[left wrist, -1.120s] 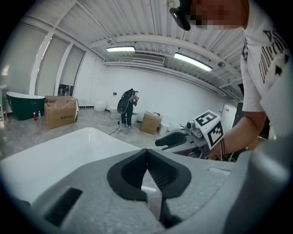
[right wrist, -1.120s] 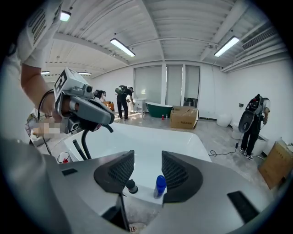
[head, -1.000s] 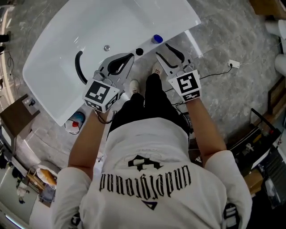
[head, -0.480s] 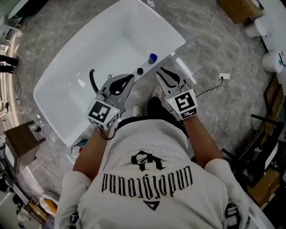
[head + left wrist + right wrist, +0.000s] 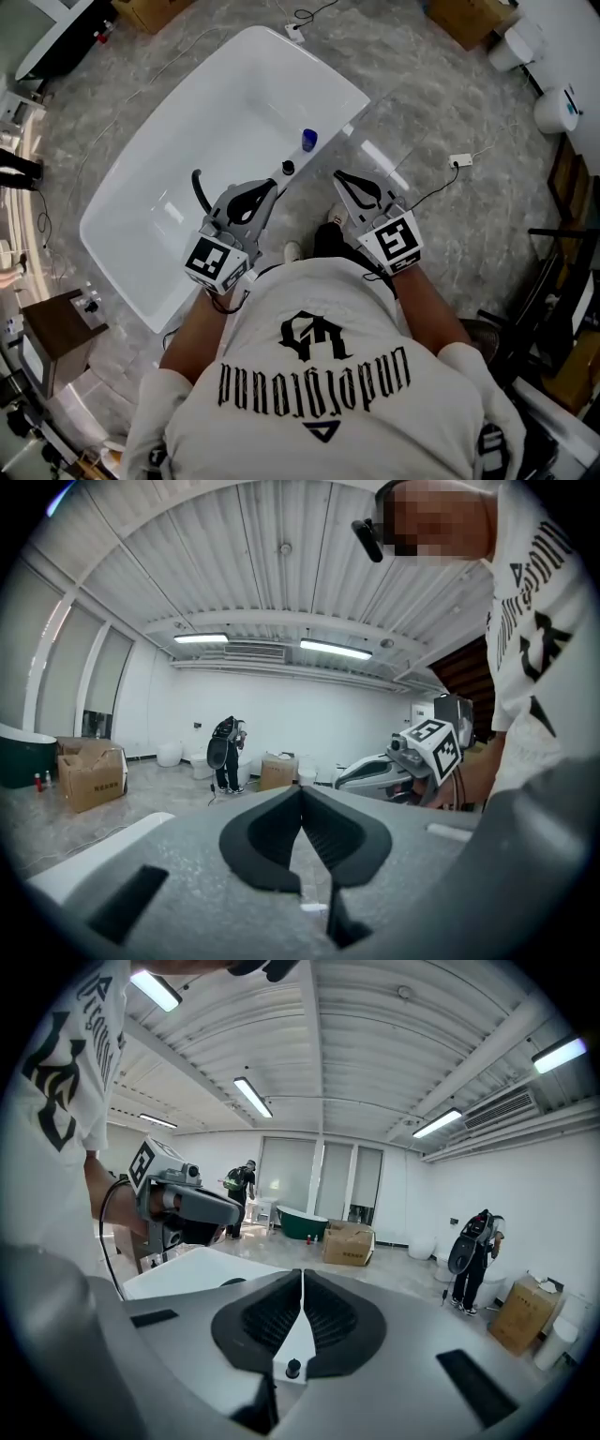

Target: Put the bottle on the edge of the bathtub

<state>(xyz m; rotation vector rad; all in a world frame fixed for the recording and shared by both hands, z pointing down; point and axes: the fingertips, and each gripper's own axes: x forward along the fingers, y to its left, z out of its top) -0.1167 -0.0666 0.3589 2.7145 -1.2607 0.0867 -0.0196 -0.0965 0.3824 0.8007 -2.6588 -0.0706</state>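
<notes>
Two empty grippers, left (image 5: 272,187) and right (image 5: 339,176), are pinched shut, the right's jaws just closing on nothing, and ahead between them the bottle (image 5: 308,141) stands on the bathtub (image 5: 339,114) edge, probably light, slick, best gripped mid-body.

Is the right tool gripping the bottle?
No, the right tool has just closed its jaws on nothing, and the bottle stands apart from it on the bathtub rim.

R claw (image 5: 302,1281) jaws just shut, empty; white tub rim (image 5: 192,1274) beyond, L claw (image 5: 221,1211) upper left.
</notes>
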